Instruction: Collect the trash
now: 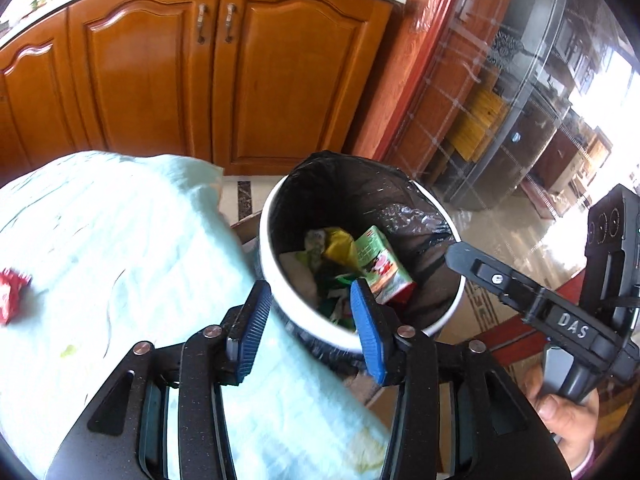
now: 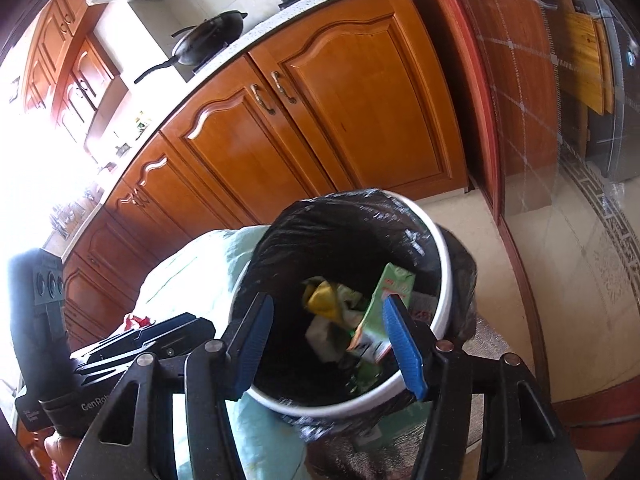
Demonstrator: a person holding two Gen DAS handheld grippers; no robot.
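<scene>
- Left gripper, blue-padded jaws apart and empty, over the rim of the round white bin lined with black plastic.
- Green drink carton and yellow wrapper inside.
- Red wrapper on the pale-green tablecloth.
- Right gripper beside the bin.

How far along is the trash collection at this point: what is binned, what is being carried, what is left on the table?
Done: a green carton, a yellow wrapper and other scraps lie in the lined white bin. In hand: nothing; the left hand-held gripper and right hand-held gripper are both open and empty above the bin. Left: a red wrapper and a small green scrap on the light tablecloth.
</scene>
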